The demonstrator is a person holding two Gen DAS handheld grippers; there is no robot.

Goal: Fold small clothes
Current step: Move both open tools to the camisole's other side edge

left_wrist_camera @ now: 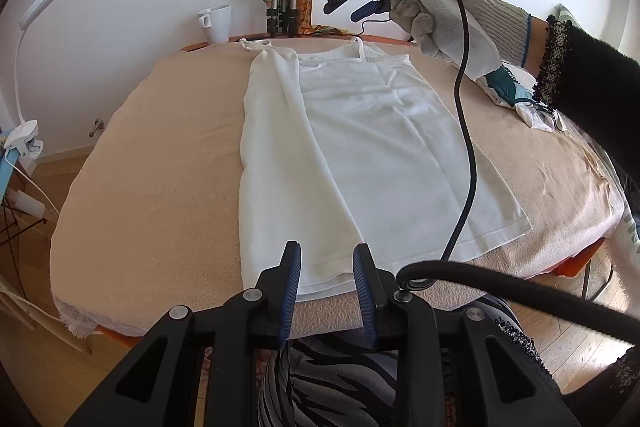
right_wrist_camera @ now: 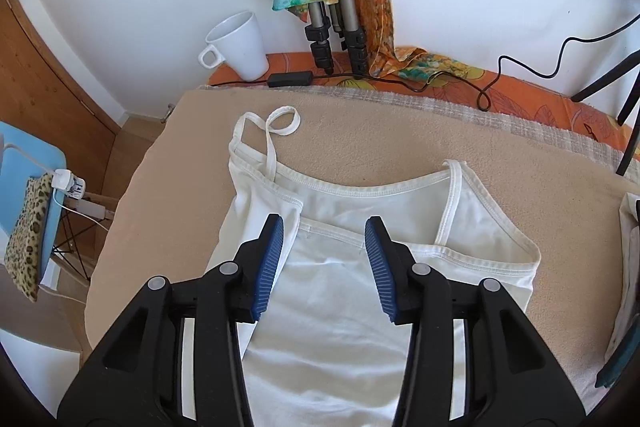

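A white strappy top (left_wrist_camera: 360, 147) lies flat on the beige towel-covered table (left_wrist_camera: 160, 167), its left side folded over toward the middle. My left gripper (left_wrist_camera: 327, 251) hovers open over the hem at the near edge, with nothing pinched. In the right wrist view the top (right_wrist_camera: 340, 307) shows its neckline and straps, one strap looped on the towel (right_wrist_camera: 360, 131). My right gripper (right_wrist_camera: 325, 223) stands open just above the neckline, pads clear of the cloth. A gloved hand (left_wrist_camera: 448, 15) holds that right gripper (left_wrist_camera: 352, 9) up over the far end.
A white mug (right_wrist_camera: 240, 43), a tripod draped with scarves (right_wrist_camera: 340, 7) and a power adapter (right_wrist_camera: 290, 79) stand at the far edge. More clothes (left_wrist_camera: 516, 95) lie at the right. A black cable (left_wrist_camera: 464, 147) hangs across the top. A blue chair (right_wrist_camera: 24, 187) is on the left.
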